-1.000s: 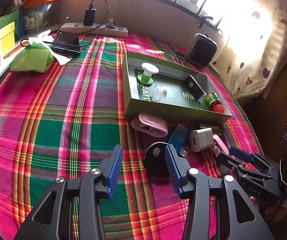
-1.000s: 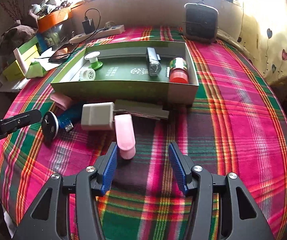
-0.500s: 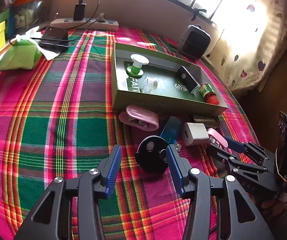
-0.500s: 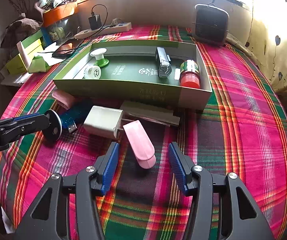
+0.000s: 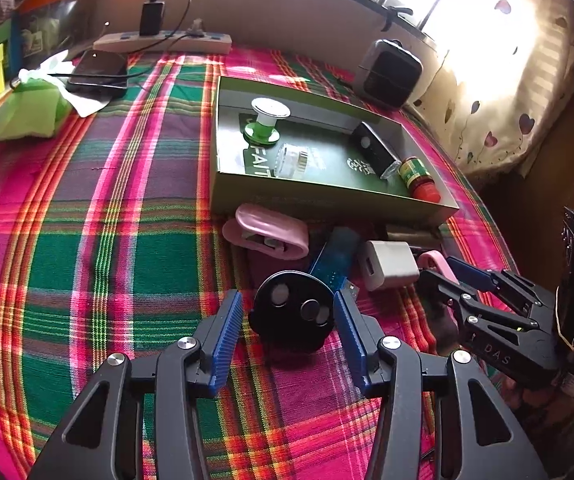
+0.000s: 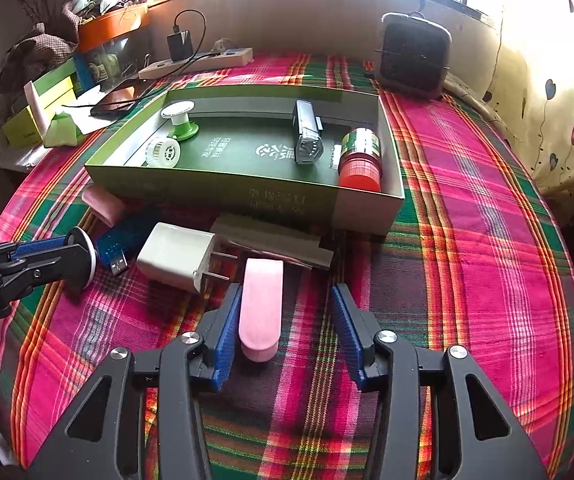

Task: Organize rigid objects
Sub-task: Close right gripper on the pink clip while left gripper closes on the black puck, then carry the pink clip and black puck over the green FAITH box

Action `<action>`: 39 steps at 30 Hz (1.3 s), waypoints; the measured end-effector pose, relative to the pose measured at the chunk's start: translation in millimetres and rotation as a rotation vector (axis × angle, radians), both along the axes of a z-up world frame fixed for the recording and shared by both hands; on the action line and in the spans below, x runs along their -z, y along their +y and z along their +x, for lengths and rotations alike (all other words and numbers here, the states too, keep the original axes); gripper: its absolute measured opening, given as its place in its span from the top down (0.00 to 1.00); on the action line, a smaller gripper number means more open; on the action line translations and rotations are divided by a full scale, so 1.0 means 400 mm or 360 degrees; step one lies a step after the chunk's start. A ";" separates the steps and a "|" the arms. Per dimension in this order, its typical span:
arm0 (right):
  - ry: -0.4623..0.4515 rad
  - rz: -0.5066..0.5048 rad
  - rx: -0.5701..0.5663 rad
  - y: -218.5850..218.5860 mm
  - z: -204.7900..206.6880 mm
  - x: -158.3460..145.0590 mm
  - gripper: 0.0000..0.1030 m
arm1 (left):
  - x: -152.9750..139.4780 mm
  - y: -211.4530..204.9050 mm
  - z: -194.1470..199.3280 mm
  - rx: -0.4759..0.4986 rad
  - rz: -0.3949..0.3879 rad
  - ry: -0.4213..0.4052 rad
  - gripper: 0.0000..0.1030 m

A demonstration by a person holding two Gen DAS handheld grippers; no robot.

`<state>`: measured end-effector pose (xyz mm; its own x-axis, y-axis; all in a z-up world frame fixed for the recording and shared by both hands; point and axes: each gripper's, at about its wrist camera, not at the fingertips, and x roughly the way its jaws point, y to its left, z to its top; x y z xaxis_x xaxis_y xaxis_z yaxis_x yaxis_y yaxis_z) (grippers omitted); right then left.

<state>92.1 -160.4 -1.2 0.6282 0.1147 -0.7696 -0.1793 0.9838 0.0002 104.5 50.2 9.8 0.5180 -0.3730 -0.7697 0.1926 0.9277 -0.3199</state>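
My left tongs (image 5: 289, 322) stand open astride the black disc (image 5: 293, 314) on the plaid cloth (image 5: 87, 240); my right tongs (image 6: 285, 330) open, nothing gripped, pink case (image 6: 261, 308) against the left pad. Both items, near the green box (image 6: 227, 194), look light, rigid and smooth: grip across the disc's rim and the case's long flat sides.

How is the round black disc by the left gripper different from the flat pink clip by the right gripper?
The round black disc is circular and dark with pale spots on its face; the flat pink clip is long, plain and rounded at one end. The disc sits centred between the left gripper's fingers; the clip lies nearer the right gripper's left finger. Both rest on the plaid cloth, outside the green box, ungrasped.
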 end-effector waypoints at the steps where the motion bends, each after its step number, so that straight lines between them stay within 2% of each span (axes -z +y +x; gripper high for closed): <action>1: -0.0003 0.0006 0.0012 -0.005 0.001 0.000 0.65 | -0.001 -0.001 0.000 -0.0002 0.0009 0.0000 0.55; 3: -0.0006 0.0024 0.0032 -0.017 0.001 -0.001 0.73 | -0.001 -0.003 0.002 -0.0013 0.0037 -0.0006 0.55; 8: -0.0008 0.0075 0.0059 -0.035 0.001 -0.002 0.81 | -0.001 0.001 0.000 -0.0032 0.0038 -0.0008 0.55; 15: -0.0015 0.0082 0.0052 -0.037 -0.004 -0.002 0.81 | -0.001 -0.005 -0.003 -0.0054 0.0049 -0.0014 0.56; 17: -0.0016 0.0090 0.0050 -0.038 -0.005 -0.001 0.81 | -0.001 -0.008 -0.004 -0.0045 0.0030 -0.0009 0.67; 19: -0.0015 0.0096 0.0047 -0.039 -0.006 -0.001 0.81 | -0.002 -0.012 -0.006 -0.0040 0.0031 -0.0011 0.69; 39: -0.0041 0.0146 0.0047 -0.054 -0.024 -0.016 0.82 | -0.041 -0.010 -0.030 -0.0070 0.0004 -0.0094 0.70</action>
<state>82.3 -182.1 5.0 0.6520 0.1652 -0.7400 -0.1513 0.9847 0.0866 92.7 46.1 26.3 0.5783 -0.3470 -0.7384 0.1701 0.9364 -0.3068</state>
